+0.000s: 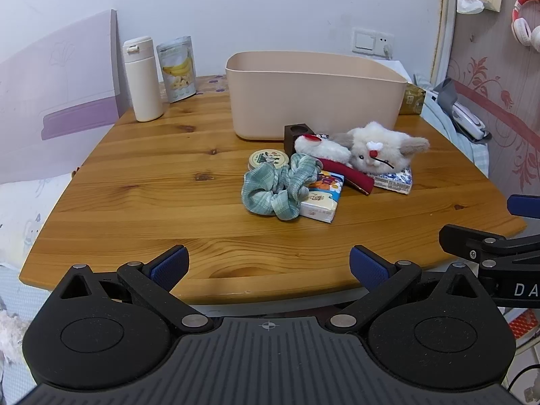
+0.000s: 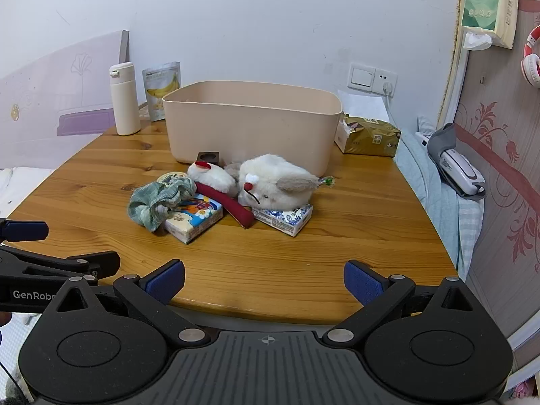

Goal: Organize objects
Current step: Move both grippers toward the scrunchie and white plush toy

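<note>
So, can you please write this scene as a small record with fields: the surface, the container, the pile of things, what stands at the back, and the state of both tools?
surface: wooden table
container: beige bin, upright, behind the pile
pile: green scrunchie lying partly on a tissue pack; plush toy resting on a blue-patterned pack; round tin; red pouch
back left: white bottle, banana snack bag
left tool: open, holding nothing
right tool: open, holding nothing
</note>
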A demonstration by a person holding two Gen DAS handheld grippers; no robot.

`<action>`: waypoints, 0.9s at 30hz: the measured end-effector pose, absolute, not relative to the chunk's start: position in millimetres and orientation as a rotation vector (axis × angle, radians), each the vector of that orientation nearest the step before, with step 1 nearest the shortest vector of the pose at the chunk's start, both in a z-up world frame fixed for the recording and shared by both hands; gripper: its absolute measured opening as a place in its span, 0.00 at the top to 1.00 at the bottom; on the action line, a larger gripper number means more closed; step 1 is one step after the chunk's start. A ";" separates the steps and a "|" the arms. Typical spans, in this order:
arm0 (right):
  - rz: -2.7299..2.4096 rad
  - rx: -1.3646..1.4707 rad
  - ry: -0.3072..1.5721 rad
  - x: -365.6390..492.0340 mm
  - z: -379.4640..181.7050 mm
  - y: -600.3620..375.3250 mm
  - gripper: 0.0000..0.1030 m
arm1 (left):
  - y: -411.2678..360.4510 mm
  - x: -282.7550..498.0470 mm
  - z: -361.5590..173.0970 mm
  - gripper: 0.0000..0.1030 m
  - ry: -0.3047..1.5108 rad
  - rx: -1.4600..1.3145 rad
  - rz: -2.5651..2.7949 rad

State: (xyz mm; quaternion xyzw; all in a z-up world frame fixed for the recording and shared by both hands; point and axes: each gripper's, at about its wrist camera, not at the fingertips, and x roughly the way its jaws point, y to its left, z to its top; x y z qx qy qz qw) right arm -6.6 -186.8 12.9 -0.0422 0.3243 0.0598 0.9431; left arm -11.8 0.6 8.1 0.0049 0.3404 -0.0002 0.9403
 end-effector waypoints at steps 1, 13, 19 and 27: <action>0.122 -0.086 0.661 -6.6 12.8 -186.8 0.01 | 1.0 -12.2 8.3 0.00 0.693 0.009 0.000; 0.116 -0.084 0.657 -7.9 15.4 -187.2 0.01 | 1.0 -12.6 8.9 0.00 0.692 0.010 -0.001; 0.117 -0.084 0.657 -7.6 15.2 -187.9 0.01 | 1.0 -12.1 10.2 0.00 0.690 0.002 0.004; 0.121 -0.085 0.661 -5.0 16.1 -189.3 0.01 | 1.4 -10.2 10.0 0.00 0.693 -0.004 0.002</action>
